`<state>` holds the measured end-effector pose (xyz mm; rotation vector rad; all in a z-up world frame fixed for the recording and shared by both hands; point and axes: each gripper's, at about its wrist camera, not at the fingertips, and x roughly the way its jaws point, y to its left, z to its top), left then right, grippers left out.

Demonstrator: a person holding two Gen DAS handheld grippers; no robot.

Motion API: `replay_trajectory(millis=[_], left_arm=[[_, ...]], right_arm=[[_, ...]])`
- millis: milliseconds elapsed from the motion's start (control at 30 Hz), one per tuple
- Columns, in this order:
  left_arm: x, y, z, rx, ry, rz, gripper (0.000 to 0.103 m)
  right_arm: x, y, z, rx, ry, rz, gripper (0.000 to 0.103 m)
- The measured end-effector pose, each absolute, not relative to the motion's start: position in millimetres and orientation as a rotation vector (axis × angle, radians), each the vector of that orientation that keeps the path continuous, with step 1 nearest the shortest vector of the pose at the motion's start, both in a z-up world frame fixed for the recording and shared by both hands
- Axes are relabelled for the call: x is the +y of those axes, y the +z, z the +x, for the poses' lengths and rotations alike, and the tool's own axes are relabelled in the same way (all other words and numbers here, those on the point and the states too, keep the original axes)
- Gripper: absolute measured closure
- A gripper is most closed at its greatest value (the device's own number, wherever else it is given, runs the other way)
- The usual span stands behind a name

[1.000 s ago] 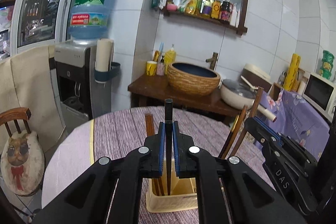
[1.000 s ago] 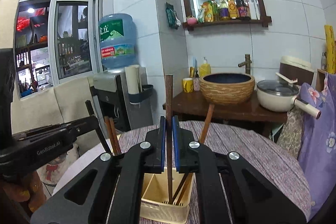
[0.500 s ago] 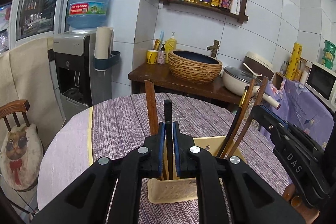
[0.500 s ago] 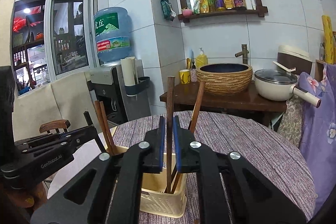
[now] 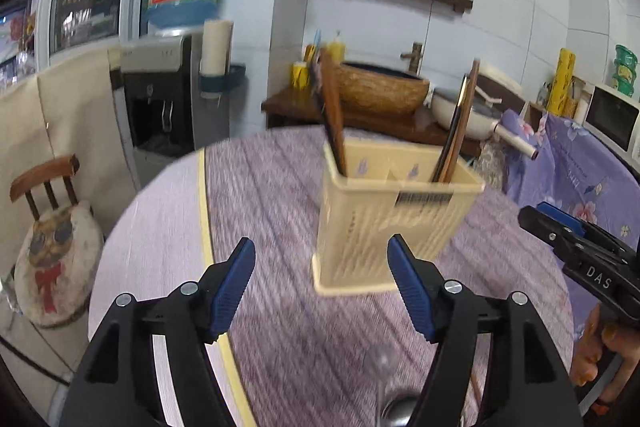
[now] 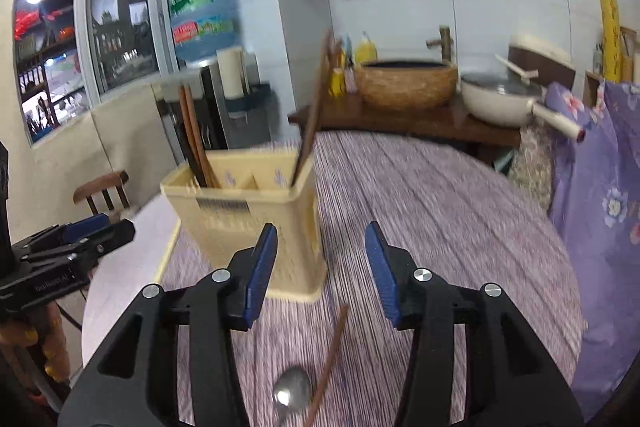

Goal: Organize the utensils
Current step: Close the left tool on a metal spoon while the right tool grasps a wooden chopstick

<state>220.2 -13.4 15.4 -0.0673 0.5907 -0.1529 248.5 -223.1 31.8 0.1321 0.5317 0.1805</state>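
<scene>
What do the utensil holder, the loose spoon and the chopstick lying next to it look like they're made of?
Utensil holder: likely plastic, cream with a matte look, moulded slotted walls and a barcode sticker.
Spoon: apparently polished metal, silvery with a bright glint on the bowl.
Chopstick: probably wood, reddish-brown and dull, though blur leaves lacquer or plastic possible.

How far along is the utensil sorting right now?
Partly done. Chopsticks already stand in the cream holder, some in each end compartment. Nothing is in hand: the left gripper and right gripper are both open and empty. Left to do: a spoon and one chopstick lying on the purple tablecloth.
</scene>
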Motion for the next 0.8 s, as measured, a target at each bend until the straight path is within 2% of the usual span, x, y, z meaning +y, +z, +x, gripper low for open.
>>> replay_trajectory(millis=[333,533,800], left_arm=[[-13,-44,192,0.733,-0.139,-0.084,0.037],[-25,-60,193,0.783,-0.155,-0.071,0.044],[-31,-64,196,0.803,-0.159,-0.046,0.044]], right_arm=[[-226,-46,235,0.758,0.133,0.136,0.057],[-220,-62,246,0.828,0.142,0.138,0.065],[-212,-70,271,0.902,0.14,0.122,0.067]])
